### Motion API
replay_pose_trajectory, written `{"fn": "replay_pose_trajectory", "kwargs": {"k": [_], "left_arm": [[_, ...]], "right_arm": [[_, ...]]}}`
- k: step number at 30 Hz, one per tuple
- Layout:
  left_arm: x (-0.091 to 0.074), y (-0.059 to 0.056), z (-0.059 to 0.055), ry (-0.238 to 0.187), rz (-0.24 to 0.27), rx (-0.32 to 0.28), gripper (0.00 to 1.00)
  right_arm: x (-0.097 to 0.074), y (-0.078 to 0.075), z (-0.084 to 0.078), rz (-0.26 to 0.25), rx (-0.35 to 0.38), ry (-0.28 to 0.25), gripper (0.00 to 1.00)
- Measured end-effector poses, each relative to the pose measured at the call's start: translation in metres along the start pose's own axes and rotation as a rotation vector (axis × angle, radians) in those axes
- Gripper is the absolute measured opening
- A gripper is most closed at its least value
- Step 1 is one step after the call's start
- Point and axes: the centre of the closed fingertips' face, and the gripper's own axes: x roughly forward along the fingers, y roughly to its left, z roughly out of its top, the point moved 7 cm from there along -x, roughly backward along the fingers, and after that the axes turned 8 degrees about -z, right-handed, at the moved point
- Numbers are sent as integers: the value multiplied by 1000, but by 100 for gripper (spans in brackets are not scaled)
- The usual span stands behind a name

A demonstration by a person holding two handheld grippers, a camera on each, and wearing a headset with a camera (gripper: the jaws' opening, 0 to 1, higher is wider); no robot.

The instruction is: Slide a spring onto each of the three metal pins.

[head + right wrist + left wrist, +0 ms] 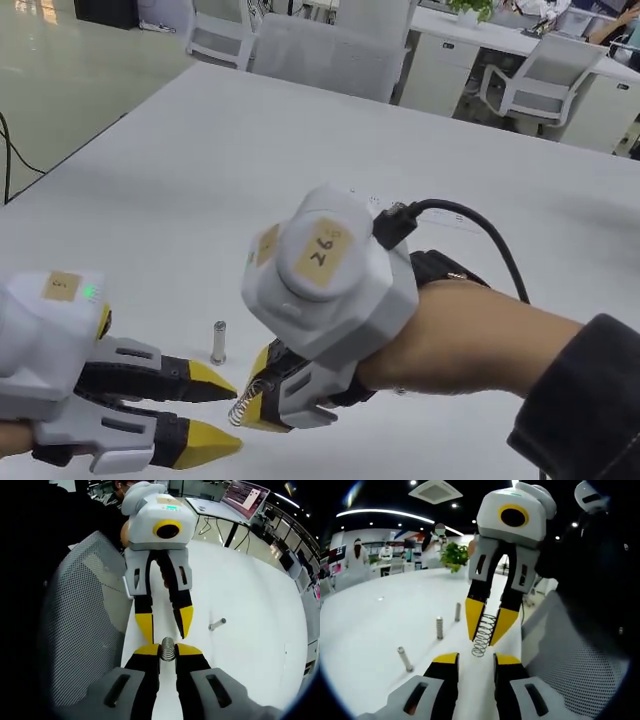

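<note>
Currently your right yellow-tipped gripper (168, 652) is closed on a thin silver coil spring (483, 635), one end poking out. Light, squashy: pinch its sides softly. Left yellow-tipped gripper (476, 659) gapes empty opposite. Grey metal pins (439, 628) stand left.

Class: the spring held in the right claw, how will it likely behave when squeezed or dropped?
The spring has thin, open coils, so it is probably light and bendy. Being round, it may roll on the smooth table. Its end pokes past the right claw, so it could wobble.
</note>
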Motion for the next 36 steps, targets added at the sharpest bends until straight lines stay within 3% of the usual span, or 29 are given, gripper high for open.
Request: {"fn": "replay_pose_trajectory", "kwargs": {"k": [18,31,34,36], "left_arm": [[-27,3,2,-66,139,-40,47],[-38,-2,-4,-116,219,-61,53],[-35,-3,-6,-113,222,-60,53],[-34,-5,-9,-89,221,-51,53]], "right_arm": [[-2,-5,-2,-5,1,11,8],[-2,-12,-2,-12,-8,23,8],[0,-13,-2,-8,-10,29,8],[1,-15,-2,-4,-15,34,8]]}}
